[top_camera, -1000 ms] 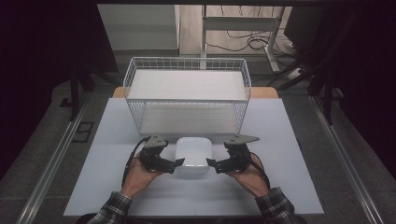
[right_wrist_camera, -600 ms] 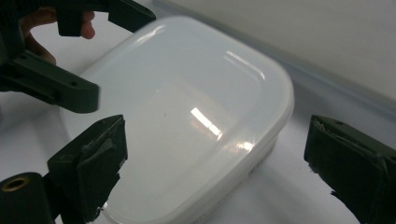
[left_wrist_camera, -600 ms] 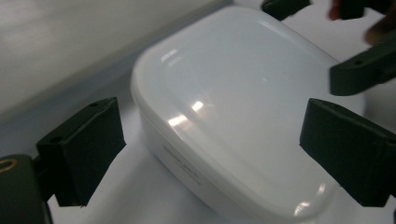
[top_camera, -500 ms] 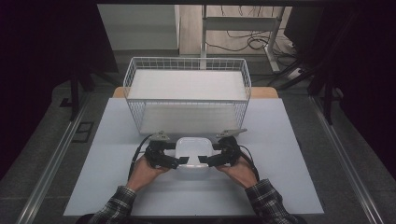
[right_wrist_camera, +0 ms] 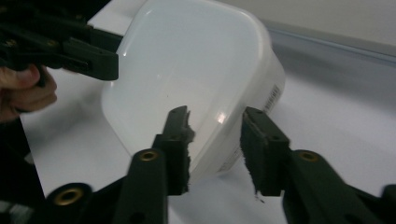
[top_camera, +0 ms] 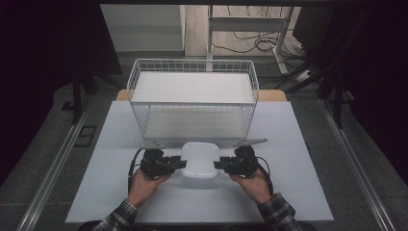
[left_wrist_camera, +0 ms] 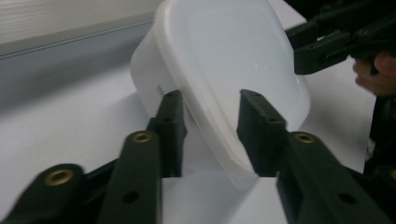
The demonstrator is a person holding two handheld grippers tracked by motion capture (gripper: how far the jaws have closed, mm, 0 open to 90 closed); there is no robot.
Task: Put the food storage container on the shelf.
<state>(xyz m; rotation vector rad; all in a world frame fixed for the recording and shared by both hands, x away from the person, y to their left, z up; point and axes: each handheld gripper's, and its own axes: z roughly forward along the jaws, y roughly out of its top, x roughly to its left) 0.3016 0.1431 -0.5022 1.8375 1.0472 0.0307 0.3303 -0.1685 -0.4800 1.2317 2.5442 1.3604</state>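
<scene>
Both forearms reach in level — left gripper (top_camera: 179, 164) and right gripper (top_camera: 217, 165) face each other, jaws just closing.

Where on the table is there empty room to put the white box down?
The white table is bare left of the left gripper, right of the right gripper, and along the near edge between the sleeves. It is crowded in the middle, where both grippers flank the white box, just before the wire basket.
</scene>
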